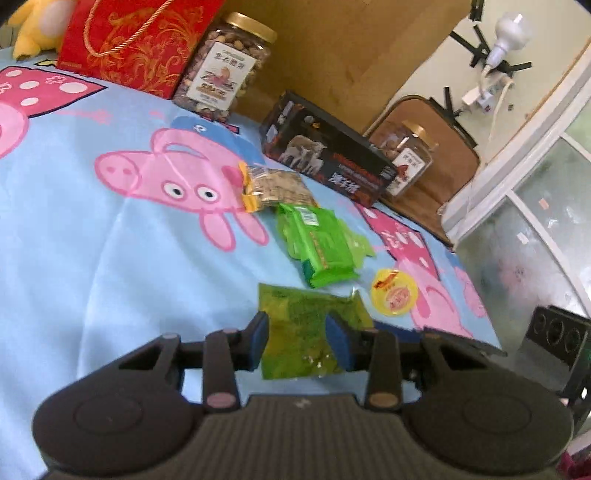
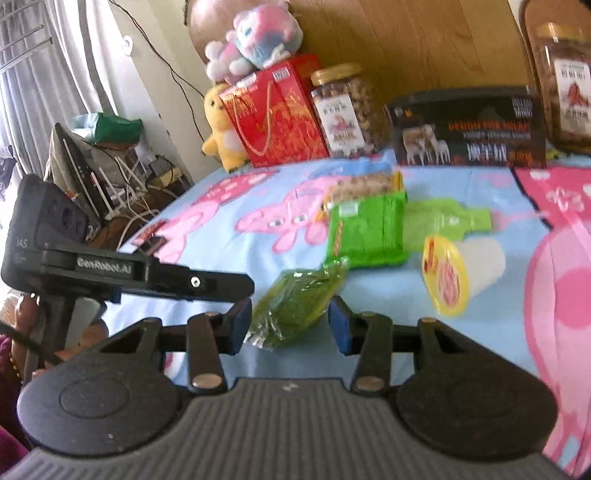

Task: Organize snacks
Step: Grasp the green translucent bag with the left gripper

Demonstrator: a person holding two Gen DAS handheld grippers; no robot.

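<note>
A clear yellow-green snack packet [image 1: 303, 325] [image 2: 299, 302] lies on the blue cartoon-pig bedsheet [image 1: 92, 258]. My left gripper [image 1: 301, 341] hovers over it with its jaws narrowly apart; the packet shows between and behind both blue pads, which do not press it. From the other side my right gripper [image 2: 291, 328] stands open, framing the same packet. In the right wrist view the left gripper [image 2: 243, 286] comes in side-on, its tip just left of the packet. Beyond lie a green packet [image 1: 321, 247] [image 2: 369, 232], a yellow-edged cracker pack [image 1: 277, 186] and a yellow-lidded jelly cup [image 1: 393, 293] [image 2: 454, 277].
Along the wooden headboard stand a red gift bag [image 2: 277, 114], a nut jar [image 2: 347, 110], a black box [image 2: 469, 129] and a second jar [image 2: 565, 81]. Plush toys [image 2: 258, 33] sit on the bag. Cables and clutter [image 2: 122, 177] lie past the bed's left edge.
</note>
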